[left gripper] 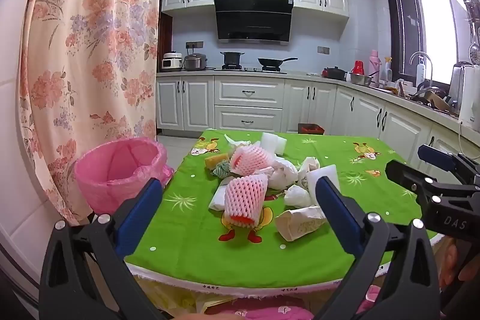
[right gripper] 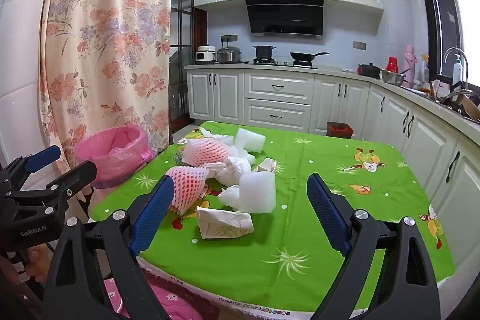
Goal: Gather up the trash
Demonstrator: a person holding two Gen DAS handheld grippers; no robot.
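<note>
Trash lies heaped on the green tablecloth (left gripper: 186,233), all of it to the right of the pink-lined bin (left gripper: 120,167), which stands just off the cloth's left edge. We judge the job barely begun: the bin's liner looks slack and we can make out nothing inside it, while the whole pile sits on the cloth.

Counting what we can separate: two pink foam fruit nets, one nearer (left gripper: 244,197) and one farther from the bin's side of the pile (left gripper: 252,159); two white foam blocks, one near us (right gripper: 258,191) and one at the far end (right gripper: 249,139); one crumpled paper bag (right gripper: 223,222) closest to us; one yellow sponge-like piece (left gripper: 213,160) on the side facing the bin. Several wads of white paper (left gripper: 282,174) fill the middle, too tangled to count surely.

Our left gripper (left gripper: 240,206) hovers short of the pile with its blue fingers spread wide and nothing between them, lined up on the nearer net. Our right gripper (right gripper: 240,206) is likewise spread and empty, farther from the bin, facing the paper bag and near foam block. Every piece is left to carry across.
</note>
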